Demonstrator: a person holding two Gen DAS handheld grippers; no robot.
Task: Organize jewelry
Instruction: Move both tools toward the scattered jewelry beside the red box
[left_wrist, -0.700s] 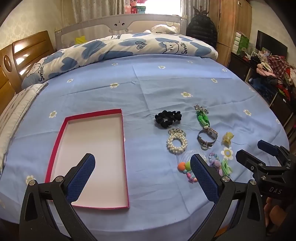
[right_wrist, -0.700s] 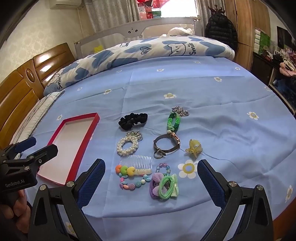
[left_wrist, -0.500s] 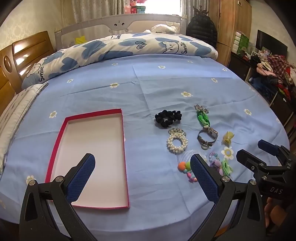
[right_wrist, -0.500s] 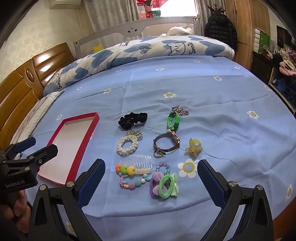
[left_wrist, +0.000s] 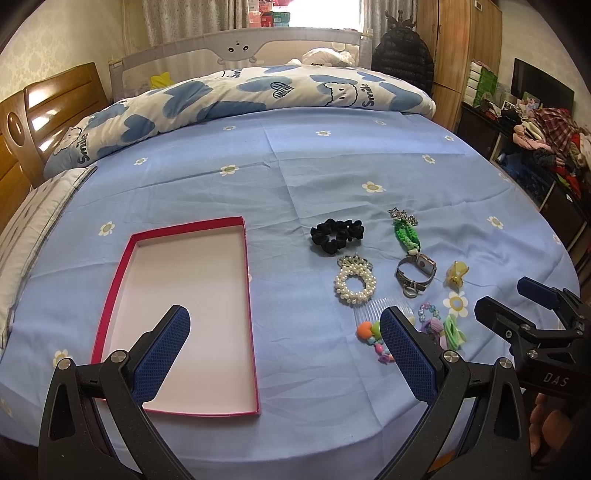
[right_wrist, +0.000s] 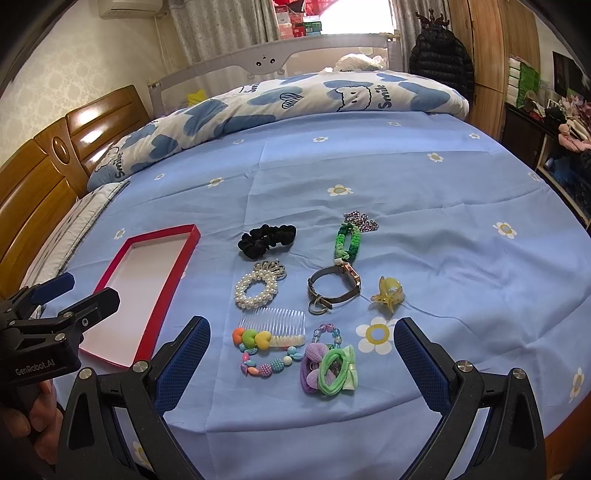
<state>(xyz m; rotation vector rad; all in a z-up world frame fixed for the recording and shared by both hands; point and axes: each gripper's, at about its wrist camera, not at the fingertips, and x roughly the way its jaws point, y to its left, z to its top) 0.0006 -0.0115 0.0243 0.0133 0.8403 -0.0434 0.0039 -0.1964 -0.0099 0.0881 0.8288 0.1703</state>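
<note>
"Smile" on duvet (left_wrist: 236, 99); "GenRobot.AI", seemingly, on left gripper (right_wrist: 66, 295).

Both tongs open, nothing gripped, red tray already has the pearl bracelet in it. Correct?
Not quite. The red tray holds nothing; the left wrist view shows its white floor bare. The pearl bracelet lies on the blue bedsheet to the tray's right, below the black scrunchie. The rest stands: left tongs and right tongs are open, nothing gripped.

We hold our left gripper (left_wrist: 284, 332) low with blue pads spread wide apart, nothing between them, and our right gripper (right_wrist: 301, 343) alongside, equally wide, level, gripping nothing.
</note>
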